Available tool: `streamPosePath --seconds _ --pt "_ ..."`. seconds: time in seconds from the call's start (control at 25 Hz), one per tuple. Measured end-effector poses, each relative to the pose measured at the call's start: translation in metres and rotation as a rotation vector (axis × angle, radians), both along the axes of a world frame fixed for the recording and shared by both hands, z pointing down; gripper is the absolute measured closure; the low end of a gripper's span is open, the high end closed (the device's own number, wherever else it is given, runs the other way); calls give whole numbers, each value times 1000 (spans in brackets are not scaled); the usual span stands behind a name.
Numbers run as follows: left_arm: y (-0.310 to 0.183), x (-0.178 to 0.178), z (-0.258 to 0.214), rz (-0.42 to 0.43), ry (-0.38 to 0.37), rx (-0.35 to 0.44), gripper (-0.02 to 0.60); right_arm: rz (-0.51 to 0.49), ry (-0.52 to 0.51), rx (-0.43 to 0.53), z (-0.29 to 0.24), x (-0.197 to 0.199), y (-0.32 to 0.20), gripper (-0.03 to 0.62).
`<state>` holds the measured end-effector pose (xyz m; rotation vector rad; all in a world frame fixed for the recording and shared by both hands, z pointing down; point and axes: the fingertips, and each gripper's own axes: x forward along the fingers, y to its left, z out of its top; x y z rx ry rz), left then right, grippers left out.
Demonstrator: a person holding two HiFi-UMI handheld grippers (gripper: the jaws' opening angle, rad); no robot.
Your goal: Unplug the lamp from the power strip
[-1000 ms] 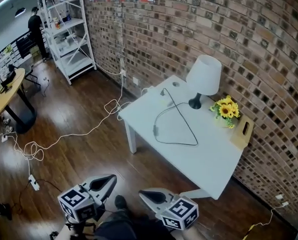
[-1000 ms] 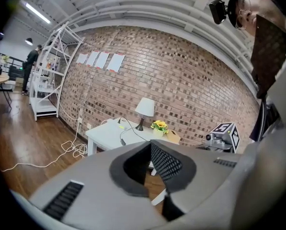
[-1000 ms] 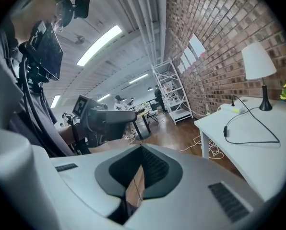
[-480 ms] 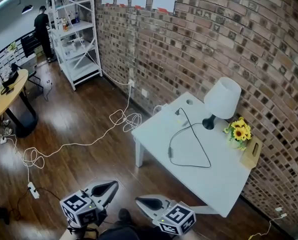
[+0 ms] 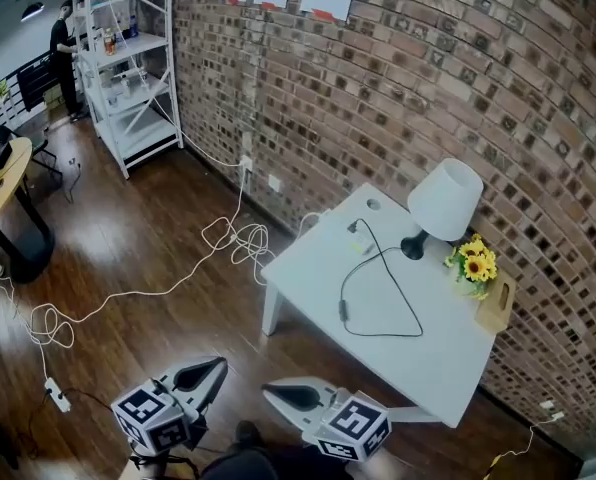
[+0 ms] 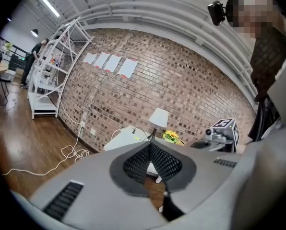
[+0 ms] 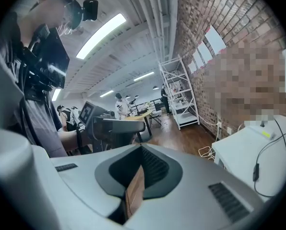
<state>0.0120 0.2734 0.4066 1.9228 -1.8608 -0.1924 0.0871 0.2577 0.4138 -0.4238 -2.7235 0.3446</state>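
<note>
The lamp (image 5: 443, 203), with a white shade and black base, stands at the back of the white table (image 5: 428, 353) by the brick wall. Its black cord (image 5: 383, 293) loops over the tabletop to a plug at the white power strip (image 5: 360, 238) near the table's far left edge. Both grippers hang low over the floor, well short of the table. My left gripper (image 5: 221, 365) is shut and empty; in the left gripper view (image 6: 150, 144) it points at the lamp (image 6: 158, 117). My right gripper (image 5: 268, 392) looks shut and empty, with the table (image 7: 246, 150) at its right.
Sunflowers (image 5: 475, 264) and a small wooden box (image 5: 496, 305) sit right of the lamp. White cables (image 5: 233, 238) trail across the wooden floor from a wall outlet (image 5: 245, 164). A white shelf rack (image 5: 128, 78) and a person (image 5: 60, 48) are far left, with a round table (image 5: 0, 183).
The head view has swung, so the table sits further right and lower than a second ago. Both grippers stay low at the bottom edge, still shut.
</note>
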Motion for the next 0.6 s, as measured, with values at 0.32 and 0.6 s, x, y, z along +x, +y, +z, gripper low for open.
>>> streamPosePath --seconds 0.32,0.6 --pt "-8 -16 4 -9 61 -4 559 56 62 78 7 -3 -14 591" --pt "-32 -18 11 24 8 -29 558 52 49 71 12 -10 -40 591"
